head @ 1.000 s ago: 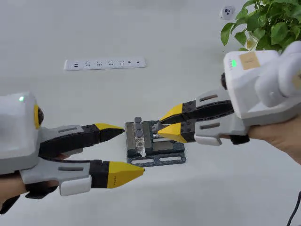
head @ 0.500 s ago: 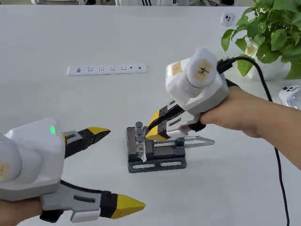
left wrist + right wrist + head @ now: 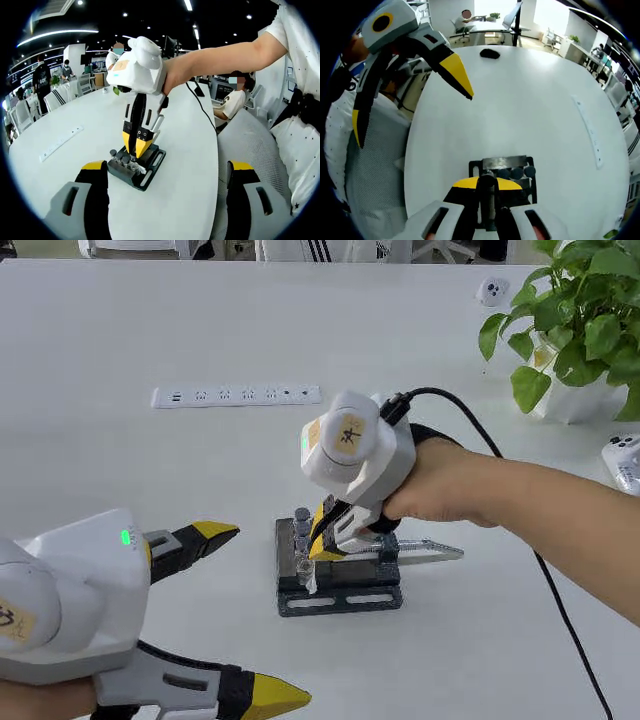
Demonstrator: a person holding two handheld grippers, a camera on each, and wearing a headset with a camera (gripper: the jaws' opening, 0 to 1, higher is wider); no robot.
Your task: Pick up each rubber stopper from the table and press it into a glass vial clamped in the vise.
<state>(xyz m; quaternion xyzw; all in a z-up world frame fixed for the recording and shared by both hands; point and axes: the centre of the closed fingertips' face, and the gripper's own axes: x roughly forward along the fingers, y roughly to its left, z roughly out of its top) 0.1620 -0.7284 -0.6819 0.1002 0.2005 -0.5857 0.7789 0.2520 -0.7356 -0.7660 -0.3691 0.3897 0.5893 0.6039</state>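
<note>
Starting with the white table, we see it carries a power strip on its far side, a potted plant at the far right, and a small dark vise near the middle. The left gripper hangs low at the near left, well apart from the vise. Its fingers are spread wide with nothing between them. The right gripper points steeply down over the vise with its fingers drawn narrow. In the right gripper view they look pinched on a dark rubber stopper at one end of the row of glass vials. The three seated stoppers cap the vials further along that row. We judge this to be the pressing step on the last open vial, so the task looks close to done.

From here we see three ways it could go wrong:
- **Stopper off centre:** if the stopper meets the rim off centre or tilted, pushing down will cock it sideways rather than seat it.
- **Too much force:** pressing hard on a crooked stopper could chip the glass mouth or shift the vial in the vise.
- **Fingers in the way:** the yellow fingertips sit just beside the capped neighbour and may knock it. If the fingers grip the stopper low on its body, they will reach the rim before it is fully seated.
</note>
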